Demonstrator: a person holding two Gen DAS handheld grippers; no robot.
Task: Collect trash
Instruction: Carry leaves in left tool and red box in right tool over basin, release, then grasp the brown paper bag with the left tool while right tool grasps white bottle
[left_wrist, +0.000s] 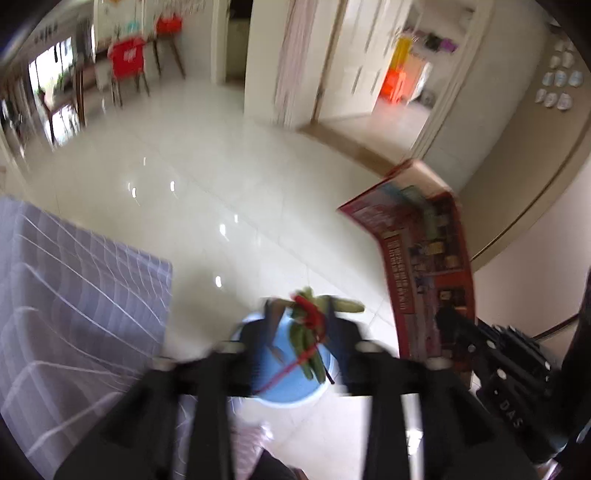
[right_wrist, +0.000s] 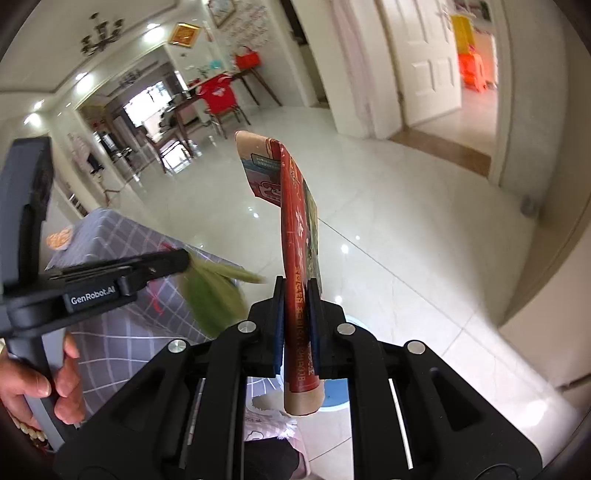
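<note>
Both of my grippers are over the blue bin, each with a piece of trash. Left gripper (left_wrist: 297, 317): its jaws stand partly apart, and a bundle of green vegetable scraps (left_wrist: 308, 332) tied with red string (left_wrist: 314, 314) sits in the gap. Blur keeps me from telling whether the pads press on it or have let it go. In the left wrist view the blue bin (left_wrist: 291, 387) lies directly beneath that bundle, at 6 o'clock from it, on the pale tiled floor (left_wrist: 207, 192).

Right gripper (right_wrist: 297, 295): jaws pinched tight on a flattened red printed carton (right_wrist: 299, 251), which stands up out of the gripper and bends over toward 11 o'clock at its top. Its brown lower end hangs below the jaws, and the rim of the bin (right_wrist: 338, 397) shows just past it at 5 o'clock. From the left view the same carton (left_wrist: 424, 258) rises at 2 o'clock from the scraps.

The table with the grey checked cloth (left_wrist: 74, 288) is at 9 o'clock, close beside the bin.

I judge this to be the drop step: the scraps are lined up over the bin. Next, the left jaws need to part enough for the bundle and its trailing string to fall clear. Then the right gripper should shift over the bin's mouth, tip the carton's long end down, and release.
</note>
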